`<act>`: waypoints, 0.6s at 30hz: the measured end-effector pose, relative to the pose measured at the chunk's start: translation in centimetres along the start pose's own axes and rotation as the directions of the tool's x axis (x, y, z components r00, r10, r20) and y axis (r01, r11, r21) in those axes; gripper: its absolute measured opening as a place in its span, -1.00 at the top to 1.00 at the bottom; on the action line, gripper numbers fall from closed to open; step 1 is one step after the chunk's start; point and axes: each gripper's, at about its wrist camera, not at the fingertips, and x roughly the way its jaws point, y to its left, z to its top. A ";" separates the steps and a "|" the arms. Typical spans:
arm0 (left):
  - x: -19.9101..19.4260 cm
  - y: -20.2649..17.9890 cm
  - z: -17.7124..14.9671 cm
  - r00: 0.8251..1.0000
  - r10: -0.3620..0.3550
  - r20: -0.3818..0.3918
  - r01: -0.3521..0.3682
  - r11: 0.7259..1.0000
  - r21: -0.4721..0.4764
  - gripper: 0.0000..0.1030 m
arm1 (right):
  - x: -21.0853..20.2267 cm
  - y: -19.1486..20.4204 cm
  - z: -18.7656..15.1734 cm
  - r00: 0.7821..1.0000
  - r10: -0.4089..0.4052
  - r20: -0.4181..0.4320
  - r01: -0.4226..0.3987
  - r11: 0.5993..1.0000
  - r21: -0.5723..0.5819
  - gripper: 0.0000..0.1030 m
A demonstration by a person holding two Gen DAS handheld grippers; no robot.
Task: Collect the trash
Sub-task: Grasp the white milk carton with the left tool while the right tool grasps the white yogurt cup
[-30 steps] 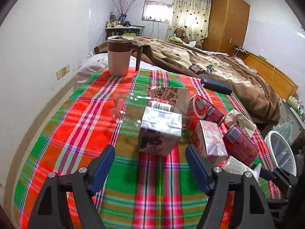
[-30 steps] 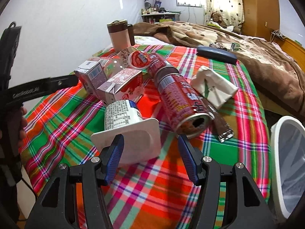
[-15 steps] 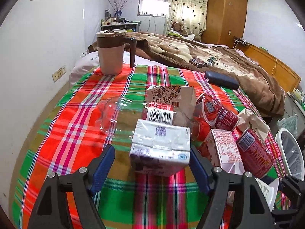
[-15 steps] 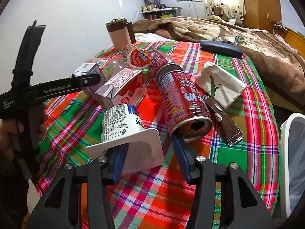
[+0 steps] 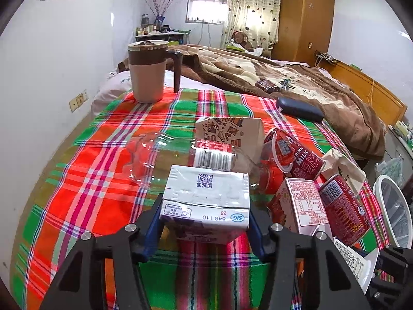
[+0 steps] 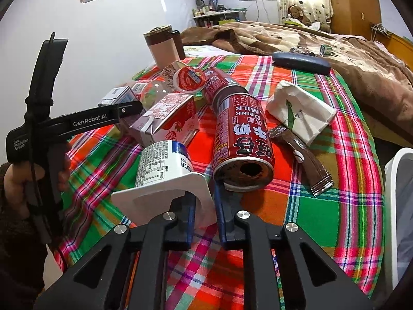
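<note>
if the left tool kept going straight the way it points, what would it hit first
The left tool, jaws closing, already has the white and purple drink carton between them. Just behind lies the clear plastic bottle, probably next; depth is unclear.

Black gripper (image 6: 204, 215) frames — silver screws, blue-padded jaws.
</note>
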 end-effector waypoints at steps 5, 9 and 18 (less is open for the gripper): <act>-0.6 0.2 0.0 1.000 -0.004 0.010 0.004 1.000 -0.013 -0.08 | -0.2 -0.1 -0.1 1.000 0.000 0.008 0.000 1.000 0.007 0.78; -1.0 0.2 -0.2 1.000 -0.004 0.015 0.004 1.000 -0.013 -0.08 | -0.5 -0.1 -0.2 1.000 0.000 0.019 0.000 1.000 0.008 0.79; -2.8 -0.4 -0.7 0.999 -0.002 0.032 0.002 1.000 -0.004 -0.08 | -1.6 -0.2 -0.5 0.999 0.009 0.051 -0.010 1.000 0.016 0.83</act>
